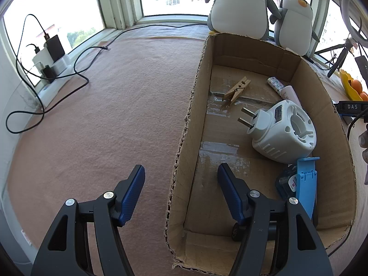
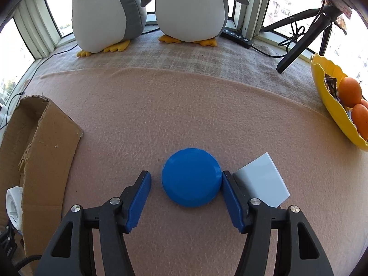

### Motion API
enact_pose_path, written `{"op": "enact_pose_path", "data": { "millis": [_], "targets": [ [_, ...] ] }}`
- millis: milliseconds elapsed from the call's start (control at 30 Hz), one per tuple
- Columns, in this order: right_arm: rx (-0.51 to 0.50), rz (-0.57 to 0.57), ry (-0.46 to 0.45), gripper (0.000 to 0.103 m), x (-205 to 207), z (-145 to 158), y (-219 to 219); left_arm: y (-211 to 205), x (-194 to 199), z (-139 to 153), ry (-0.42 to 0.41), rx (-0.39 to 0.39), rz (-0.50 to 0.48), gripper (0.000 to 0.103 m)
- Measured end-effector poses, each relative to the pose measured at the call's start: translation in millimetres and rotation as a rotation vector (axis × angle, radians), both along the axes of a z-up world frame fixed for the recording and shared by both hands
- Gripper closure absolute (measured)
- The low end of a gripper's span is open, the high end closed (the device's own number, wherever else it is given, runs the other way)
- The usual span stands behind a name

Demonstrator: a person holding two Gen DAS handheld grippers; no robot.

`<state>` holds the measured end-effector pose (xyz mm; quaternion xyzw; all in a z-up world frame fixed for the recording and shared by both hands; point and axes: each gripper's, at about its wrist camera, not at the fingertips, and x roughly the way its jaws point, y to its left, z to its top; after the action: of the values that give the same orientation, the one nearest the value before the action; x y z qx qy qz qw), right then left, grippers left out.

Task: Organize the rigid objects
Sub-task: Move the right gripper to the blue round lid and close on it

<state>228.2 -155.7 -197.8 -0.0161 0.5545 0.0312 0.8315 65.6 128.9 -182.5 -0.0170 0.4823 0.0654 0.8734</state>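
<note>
A cardboard box [image 1: 195,105] stands on the pink blanket. It holds a white plug adapter [image 1: 284,131], a wooden clothespin [image 1: 237,90], a patterned tube [image 1: 276,85], a light blue plastic piece [image 1: 306,184] and a small dark packet [image 1: 286,181]. My left gripper [image 1: 181,174] is open and empty, straddling the box's left wall. My right gripper [image 2: 186,181] is open around a round blue lid [image 2: 191,180]; the right finger touches its edge, the left finger stands a little apart. A white card [image 2: 264,179] lies just right of the lid. The box also shows in the right wrist view [image 2: 43,138].
Two plush penguins [image 2: 188,7] stand at the window. A yellow bowl of oranges [image 2: 331,105] sits at the right, a tripod [image 2: 306,34] behind it. Chargers and black cables [image 1: 50,57] lie at the far left. A black power strip [image 2: 237,35] lies by the sill.
</note>
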Motion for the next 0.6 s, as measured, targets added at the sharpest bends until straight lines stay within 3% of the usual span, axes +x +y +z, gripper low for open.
{"op": "enact_pose_path", "data": {
  "millis": [100, 600],
  "targets": [
    [0.001, 0.000, 0.003, 0.057, -1.5, 2.0, -2.6, 0.0, 0.0, 0.0, 0.000, 0.000, 0.000, 0.037],
    [0.059, 0.028, -0.010, 0.057, -20.4, 15.5, 12.3, 0.1, 0.0, 0.1, 0.000, 0.000, 0.000, 0.037]
  ]
}}
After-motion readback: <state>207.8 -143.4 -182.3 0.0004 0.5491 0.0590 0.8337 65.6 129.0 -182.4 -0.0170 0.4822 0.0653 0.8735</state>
